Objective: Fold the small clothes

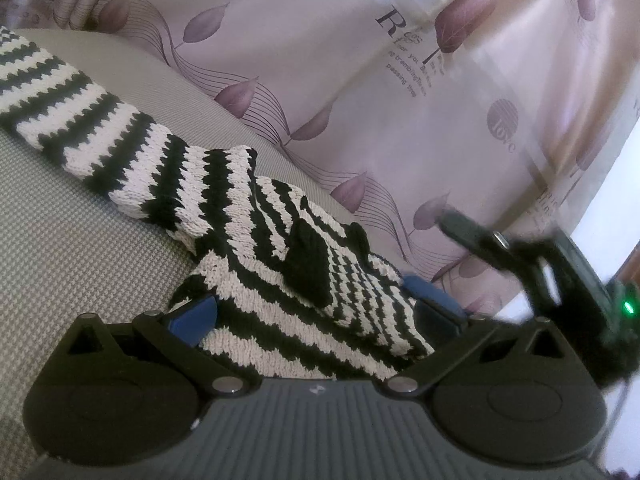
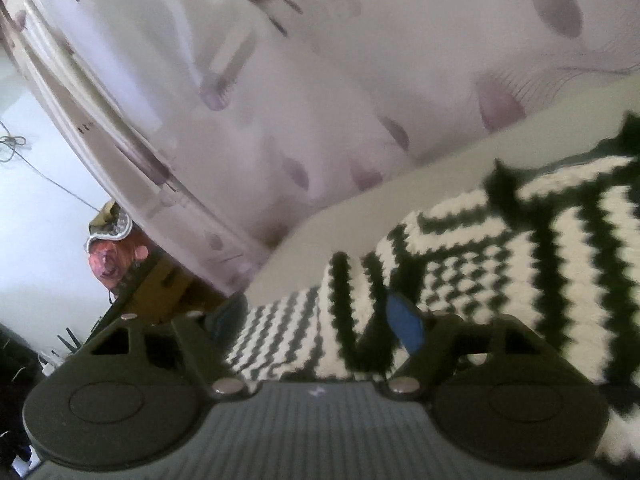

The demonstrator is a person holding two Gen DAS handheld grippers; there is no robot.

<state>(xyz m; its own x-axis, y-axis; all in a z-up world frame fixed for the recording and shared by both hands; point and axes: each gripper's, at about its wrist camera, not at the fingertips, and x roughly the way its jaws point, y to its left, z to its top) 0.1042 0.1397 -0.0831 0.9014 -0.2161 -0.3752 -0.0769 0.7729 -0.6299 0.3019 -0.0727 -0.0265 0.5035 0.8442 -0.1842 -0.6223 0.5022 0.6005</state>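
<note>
Striped knit garment (image 1: 304,280) lies between your left claw's (image 1: 316,308) spread blue pads (image 1: 196,314) on the grey cushion (image 1: 80,240), not pinched. Your right claw (image 2: 316,320) stands open over it, empty. Flatten the fold before regripping.

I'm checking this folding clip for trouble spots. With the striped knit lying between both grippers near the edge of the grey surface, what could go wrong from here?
1. The right gripper stands open with the striped knit loose between its fingers, so that side may slump and undo the fold.
2. The left gripper has bunched knit between its fingers; pulling could drag the long sleeve askew.
3. The knit lies near the grey surface edge and could slide off.
</note>
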